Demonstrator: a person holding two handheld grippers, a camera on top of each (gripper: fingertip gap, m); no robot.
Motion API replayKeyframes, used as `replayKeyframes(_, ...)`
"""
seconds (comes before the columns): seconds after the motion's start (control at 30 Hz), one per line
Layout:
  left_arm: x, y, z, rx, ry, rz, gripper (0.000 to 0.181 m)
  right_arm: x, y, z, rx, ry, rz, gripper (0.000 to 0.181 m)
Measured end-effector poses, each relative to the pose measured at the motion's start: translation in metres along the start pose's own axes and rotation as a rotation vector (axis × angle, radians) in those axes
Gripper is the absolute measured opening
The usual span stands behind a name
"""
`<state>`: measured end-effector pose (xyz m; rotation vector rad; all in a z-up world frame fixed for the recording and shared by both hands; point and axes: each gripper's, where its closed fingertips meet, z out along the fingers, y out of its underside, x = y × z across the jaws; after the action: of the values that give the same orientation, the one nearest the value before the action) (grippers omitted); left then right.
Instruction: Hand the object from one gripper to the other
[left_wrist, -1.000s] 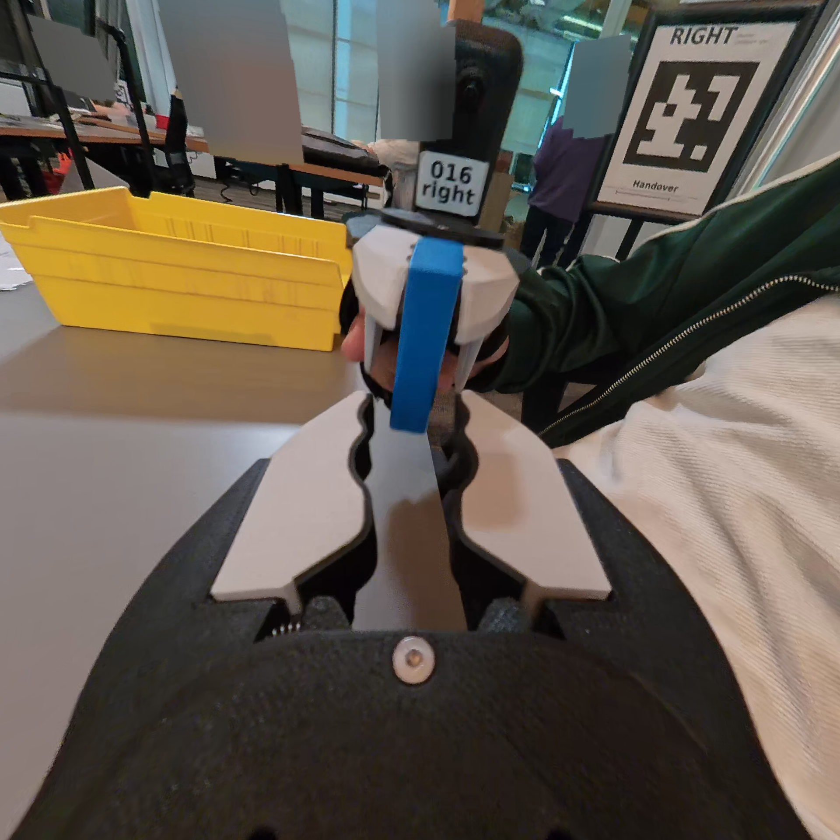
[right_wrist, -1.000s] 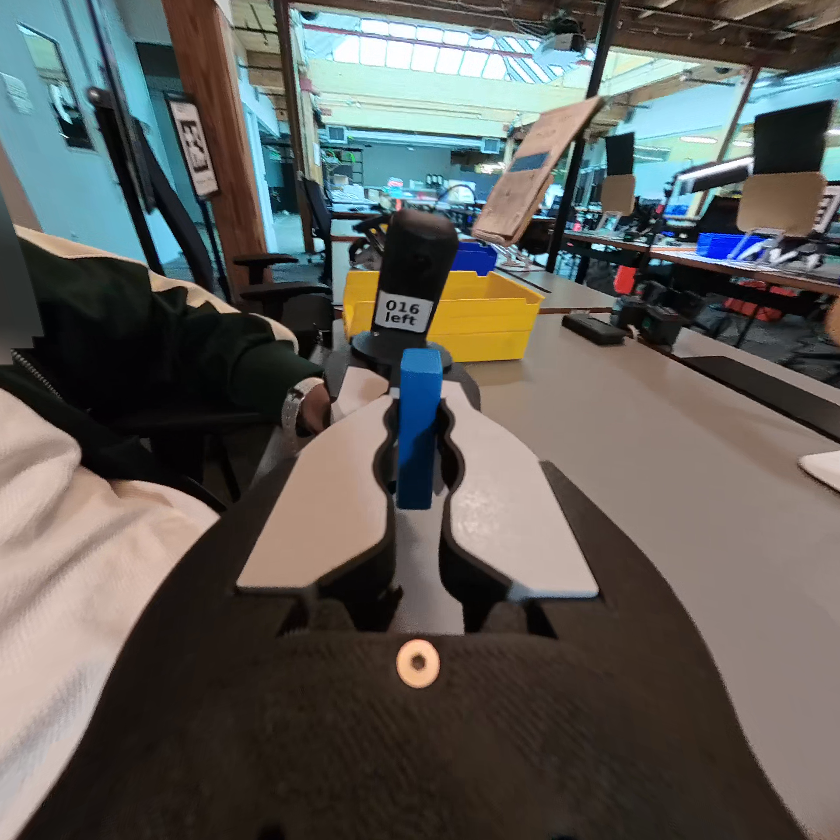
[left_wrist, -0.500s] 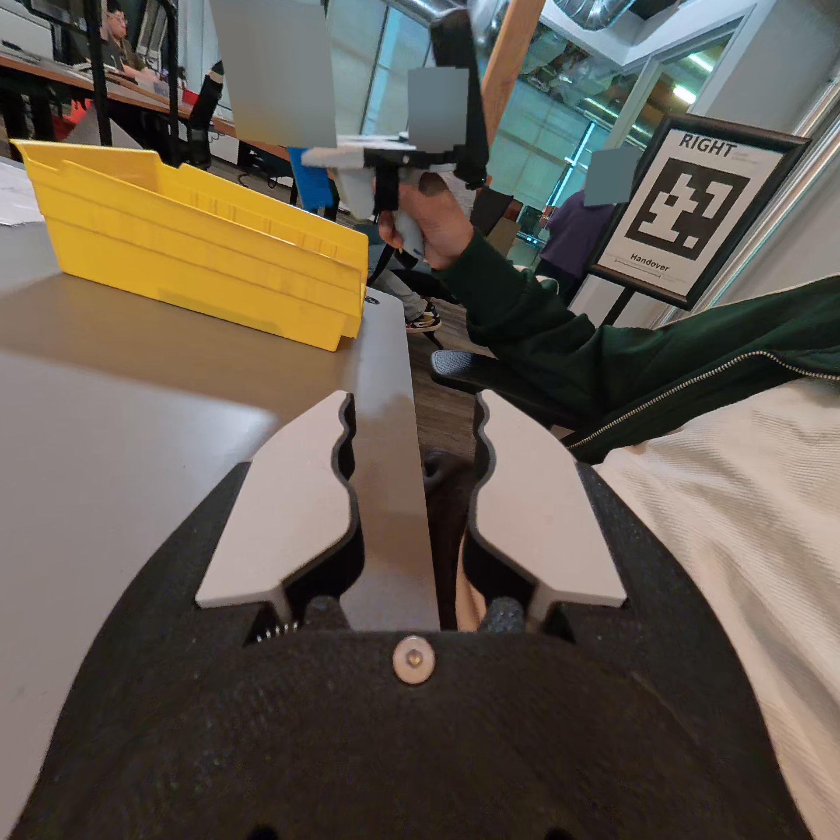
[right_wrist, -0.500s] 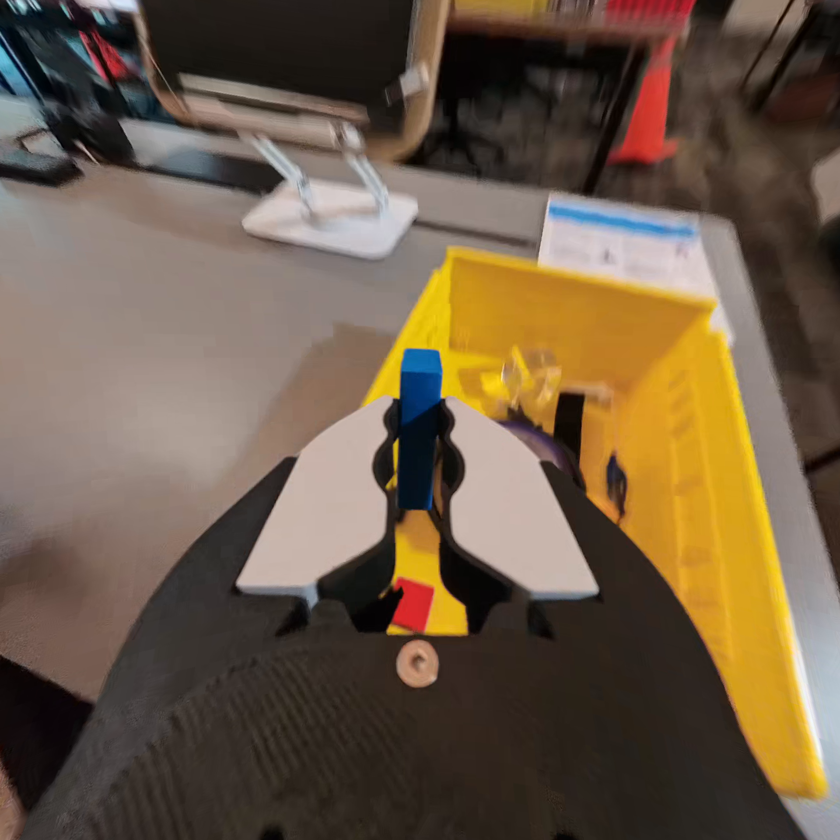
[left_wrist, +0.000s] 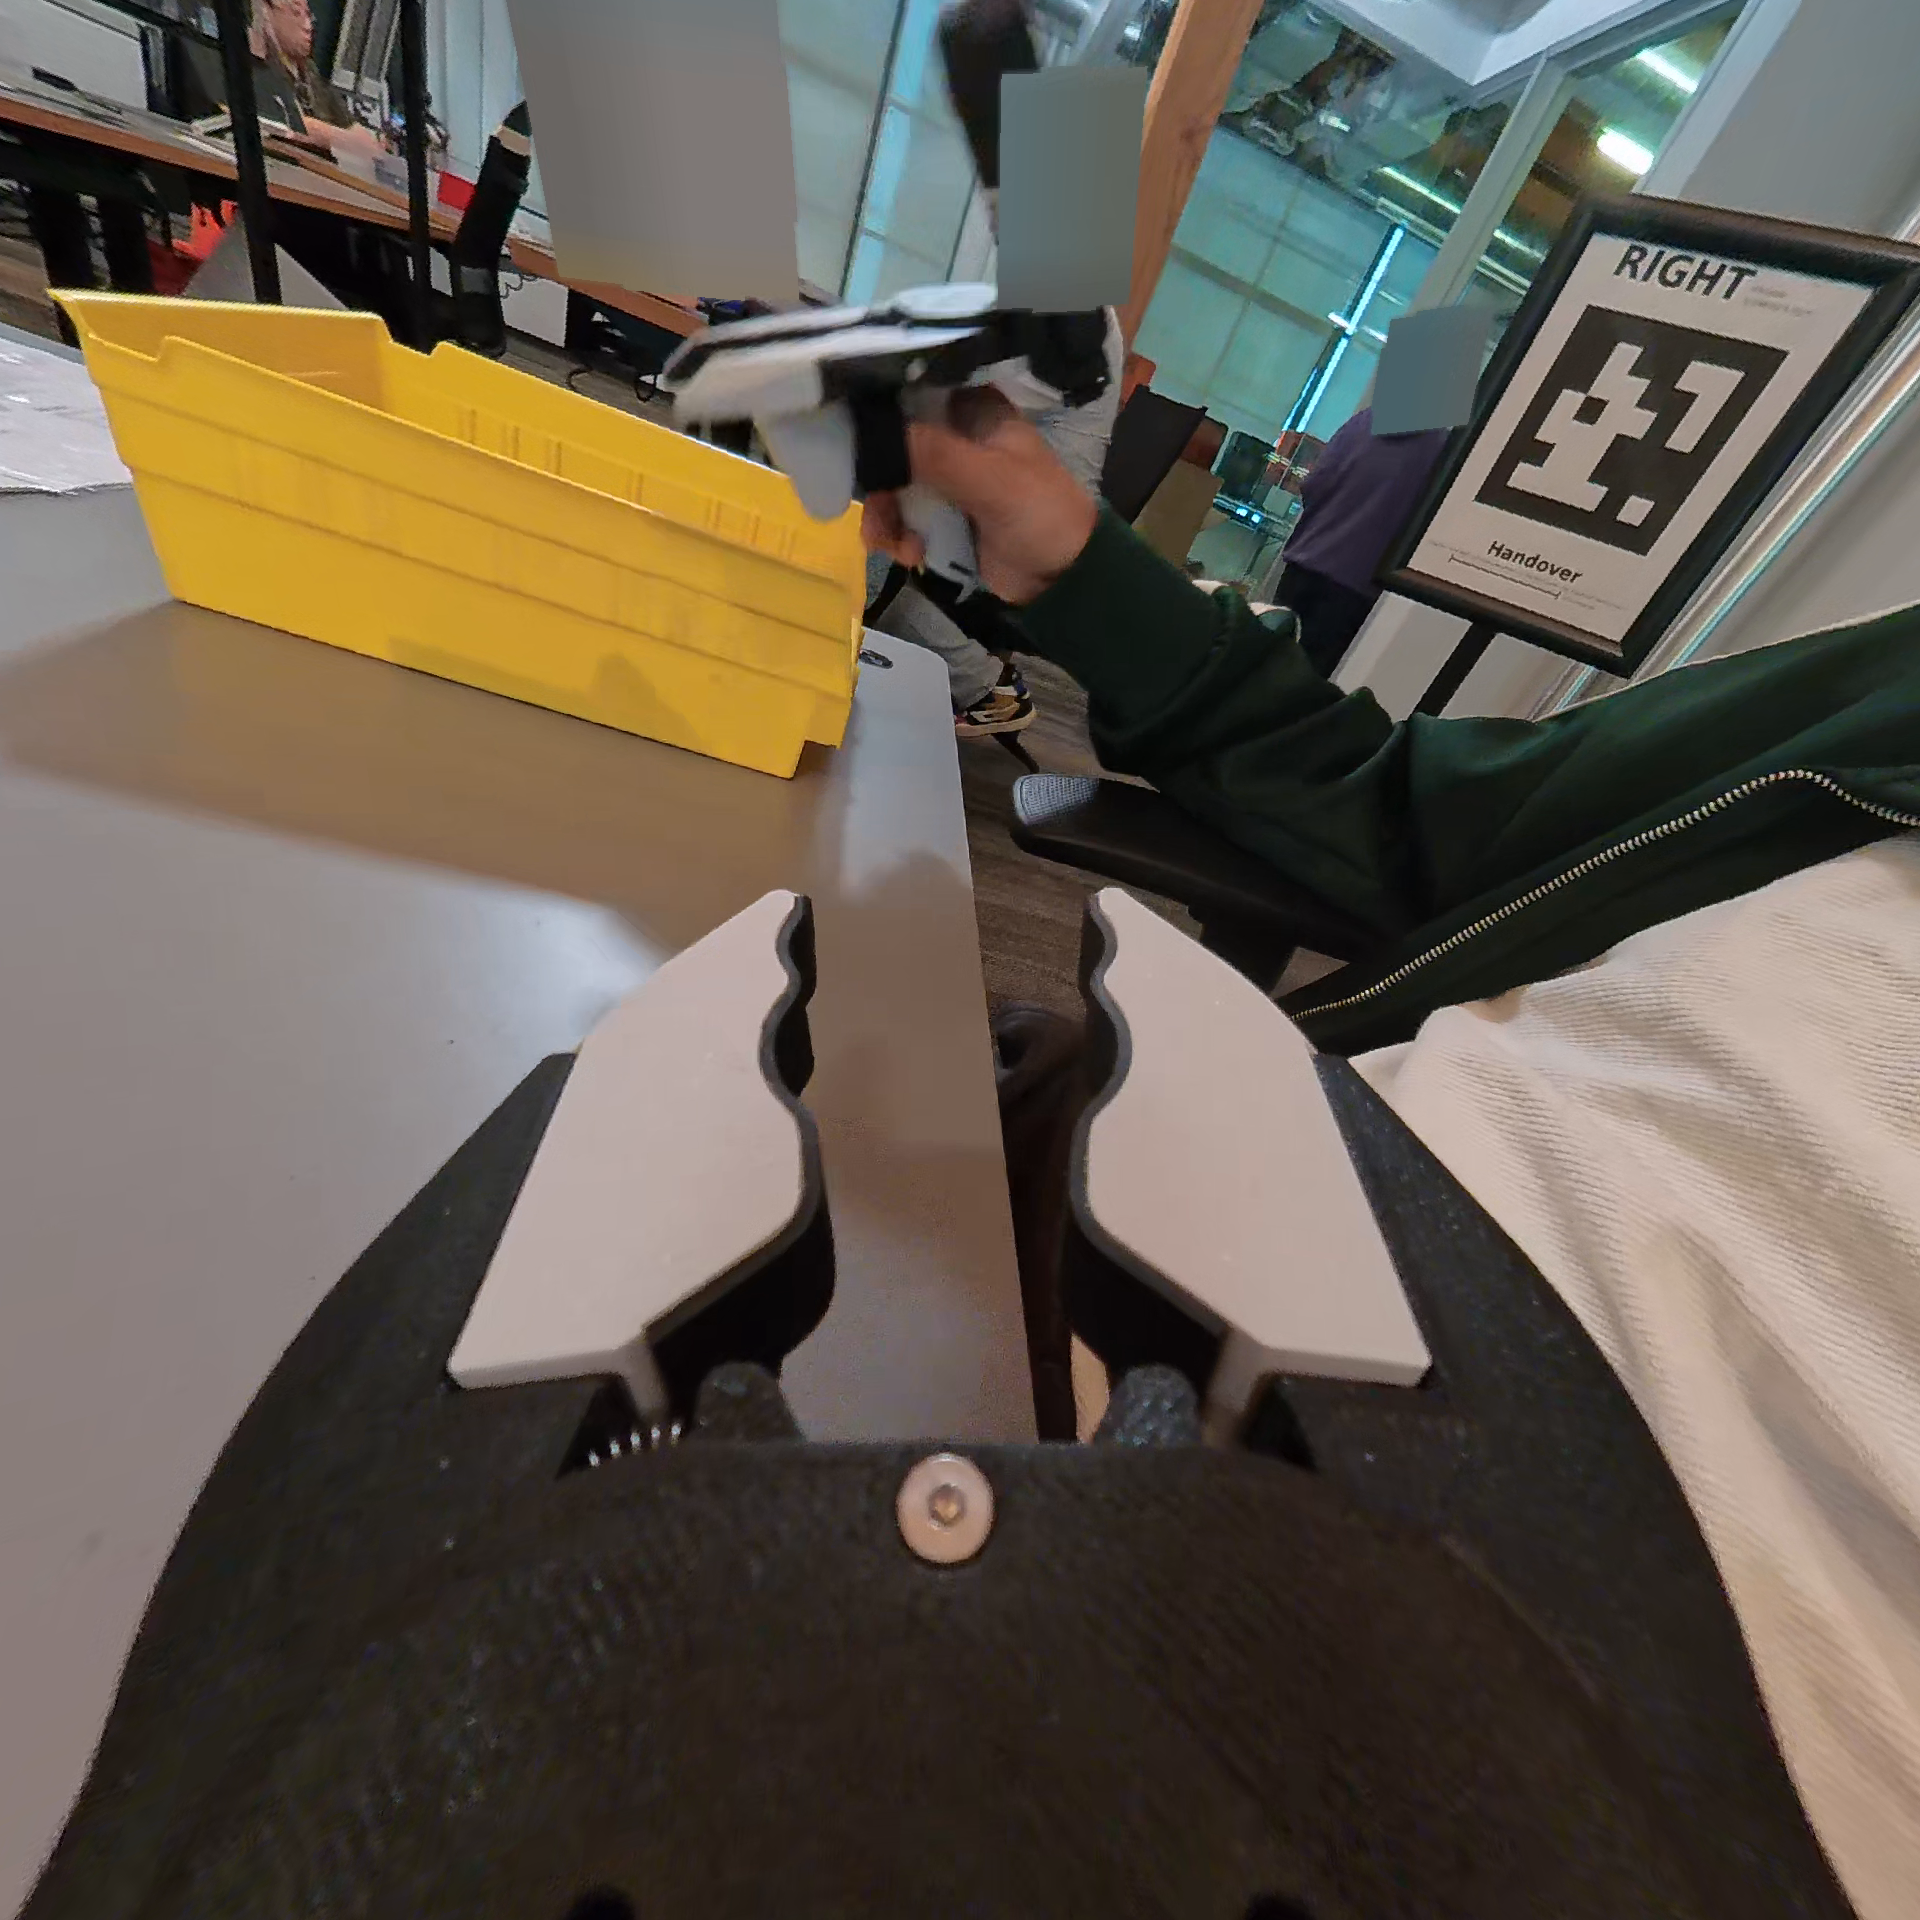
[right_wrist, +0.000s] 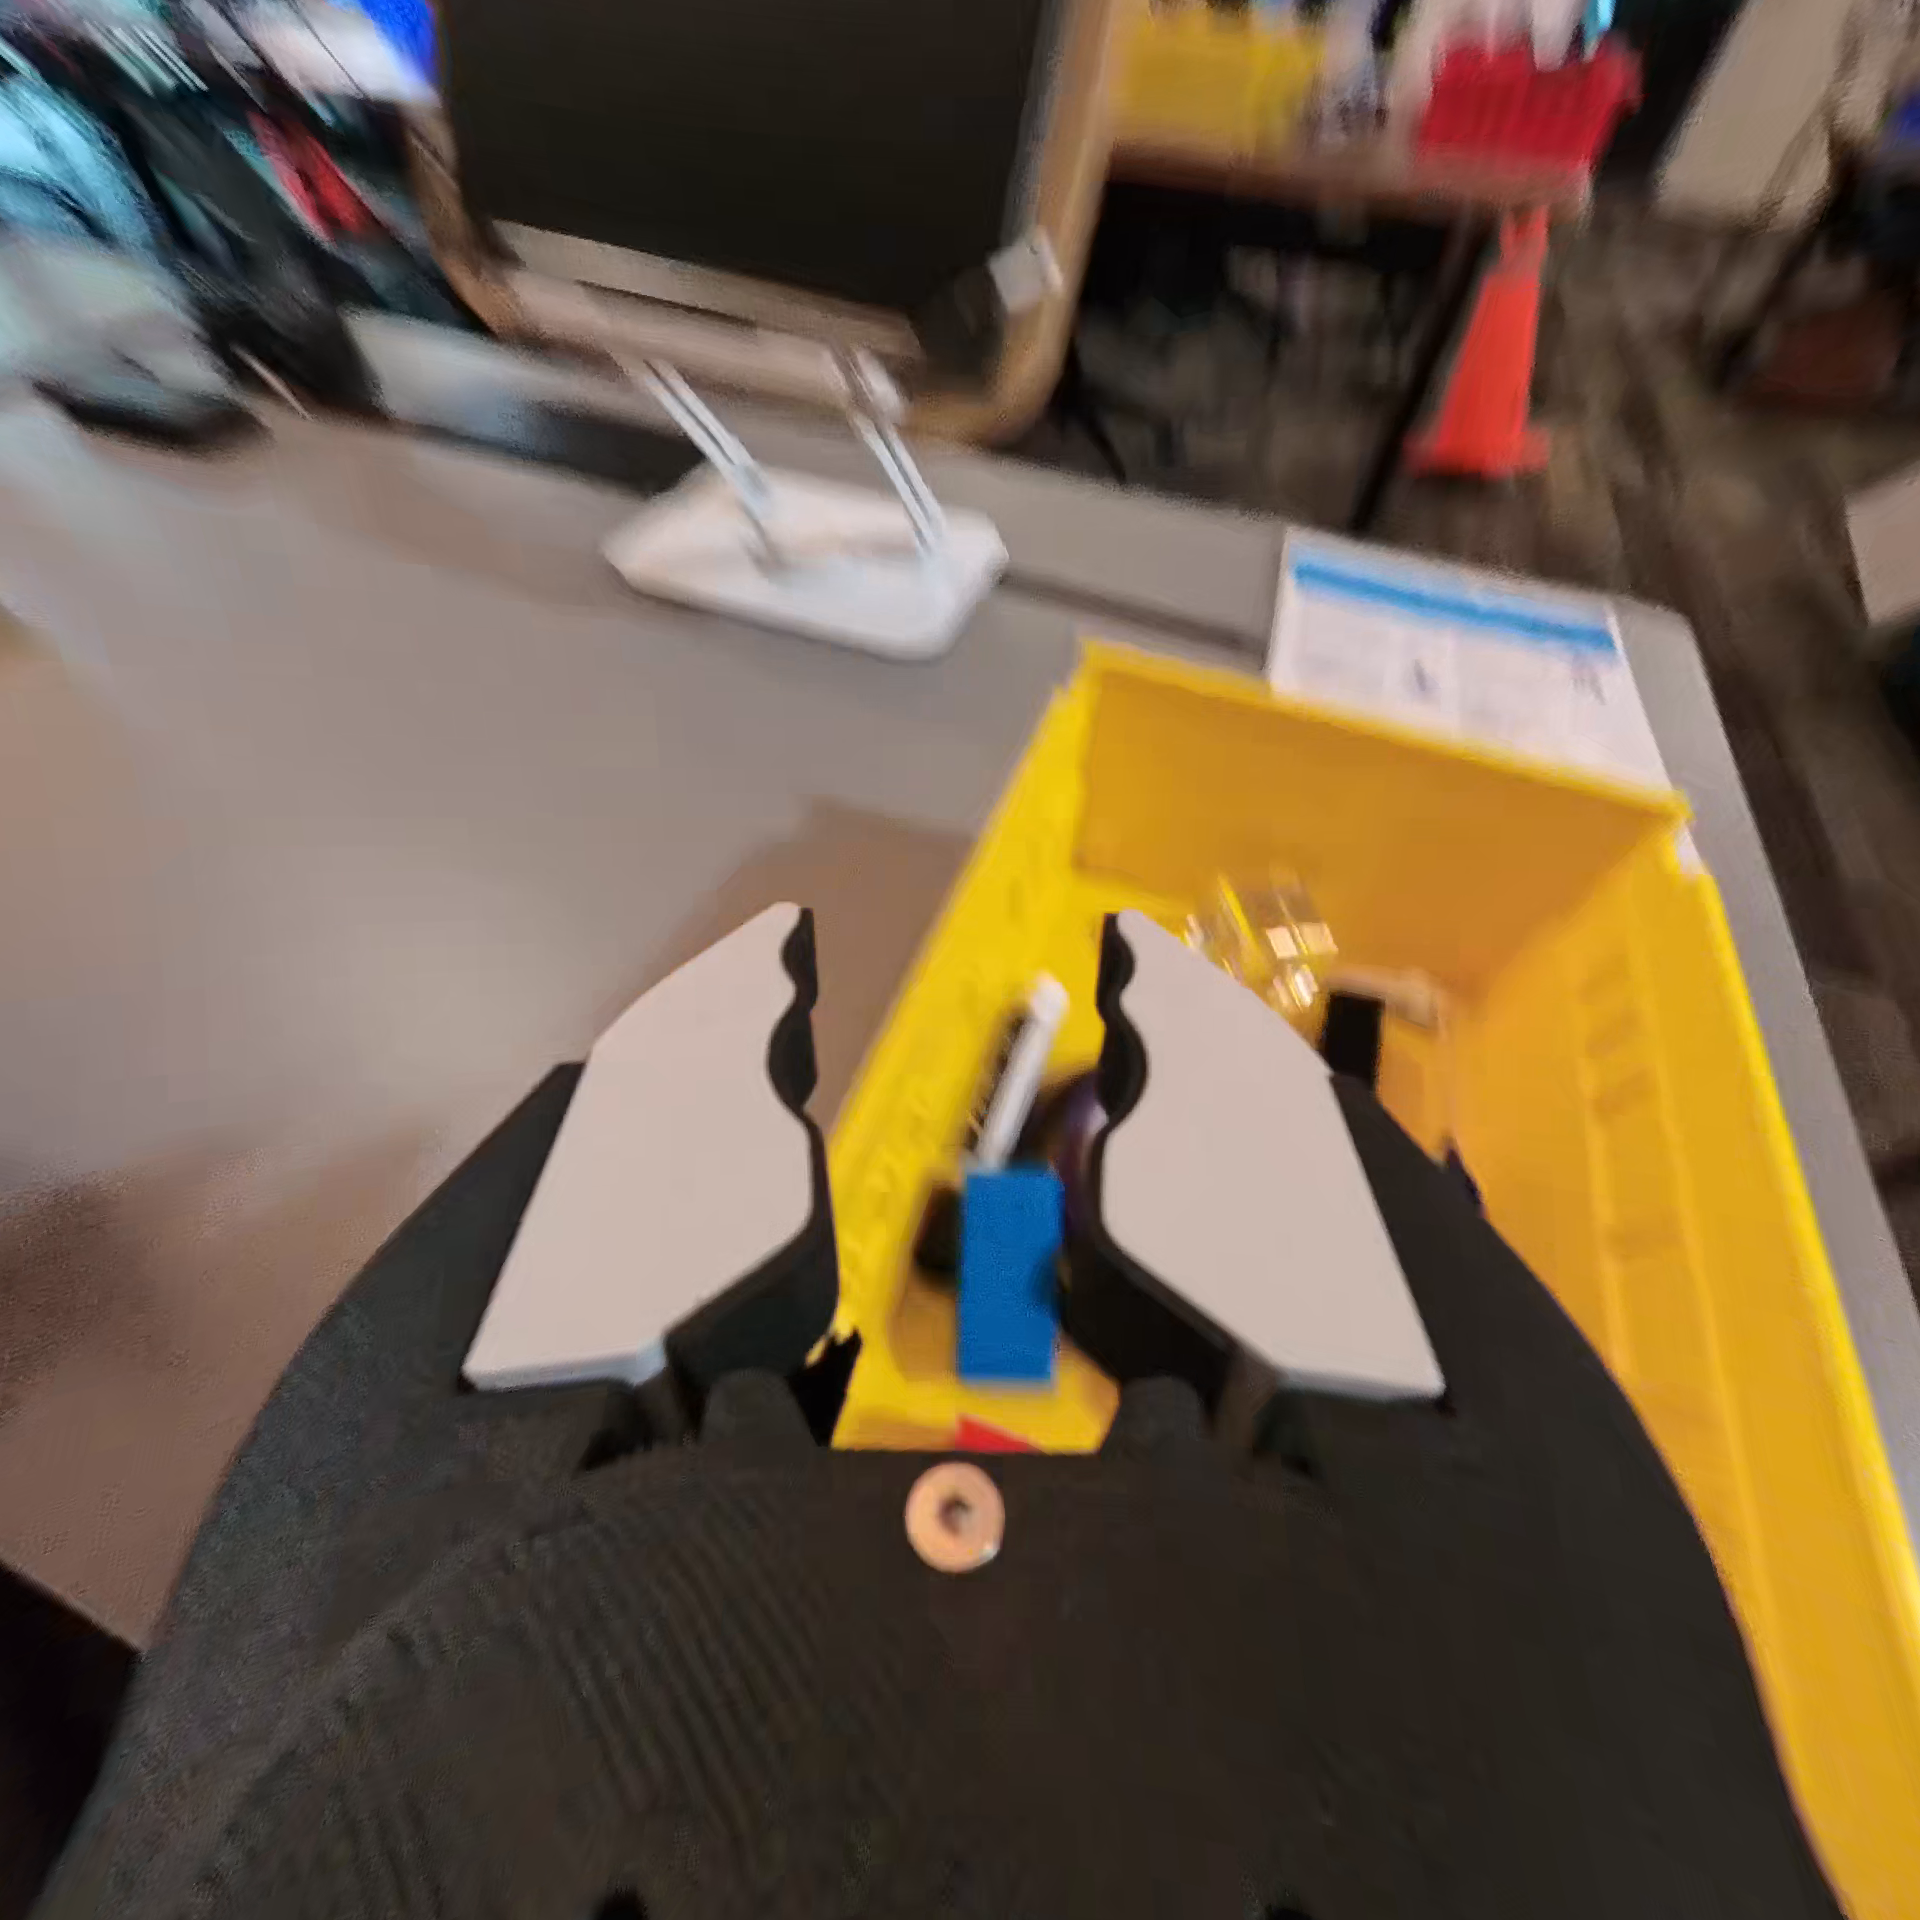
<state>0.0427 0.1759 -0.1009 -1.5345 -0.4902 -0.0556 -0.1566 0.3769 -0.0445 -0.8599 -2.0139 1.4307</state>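
**Blue block loose between spread fingers over the yellow bin**

In the right wrist view the right gripper (right_wrist: 954, 935) has its jaws spread wide, and the blue block (right_wrist: 1008, 1288) sits low in the centre of the frame, between the finger bases but touching neither. It is a plain, solid-blue rectangular bar, standing on end, blurred at its edges. Around it is the yellow bin (right_wrist: 1558, 1039), filling the right half of the frame, with small cluttered items inside too smeared to name. A white stand (right_wrist: 821, 571) rests on the grey table (right_wrist: 312, 779) toward the upper middle.

In the left wrist view the left gripper (left_wrist: 945, 925) is empty, jaws parted over the table edge.
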Motion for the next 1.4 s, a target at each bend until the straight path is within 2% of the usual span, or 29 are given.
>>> replayKeyframes(0.03, -0.001, 0.000, 0.000, 0.000, -0.002, -0.003, 0.048, -0.016, -0.020, -0.007, 0.095, -0.047, -0.008, 0.053)
replayKeyframes(0.13, -0.003, 0.001, 0.000, -0.002, -0.006, -0.012, 0.048, -0.075, -0.060, -0.026, 0.290, -0.209, -0.028, 0.054)
replayKeyframes(0.23, -0.003, 0.002, 0.000, -0.006, -0.011, -0.012, 0.048, -0.135, -0.067, -0.029, 0.366, -0.365, -0.056, 0.054)
replayKeyframes(0.37, -0.001, 0.005, -0.002, -0.054, -0.018, -0.035, 0.039, -0.195, -0.044, -0.015, 0.428, -0.528, -0.002, 0.056)
replayKeyframes(0.47, -0.001, 0.002, -0.004, -0.045, -0.032, -0.015, 0.038, -0.219, -0.004, 0.012, 0.336, -0.605, 0.057, 0.056)
replayKeyframes(0.53, -0.001, 0.001, -0.005, -0.047, -0.040, 0.000, 0.038, -0.224, 0.019, 0.030, 0.231, -0.643, 0.108, 0.056)
replayKeyframes(0.6, -0.001, 0.002, -0.005, -0.054, -0.038, 0.010, 0.038, -0.223, 0.025, 0.037, 0.190, -0.684, 0.169, 0.055)
replayKeyframes(0.77, 0.000, 0.004, -0.003, -0.062, -0.039, 0.018, 0.038, -0.208, 0.024, 0.038, 0.210, -0.676, 0.221, 0.052)
replayKeyframes(0.93, -0.003, 0.002, -0.004, -0.057, -0.065, 0.024, 0.038, -0.214, 0.028, 0.040, 0.187, -0.689, 0.208, 0.053)
replayKeyframes(1.2, -0.010, -0.018, -0.019, 0.002, -0.139, 0.055, 0.038, -0.225, 0.033, 0.041, 0.165, -0.692, 0.127, 0.053)
replayKeyframes(1.4, -0.013, -0.026, -0.027, 0.031, -0.169, 0.059, 0.038, -0.222, 0.033, 0.042, 0.164, -0.697, 0.162, 0.053)
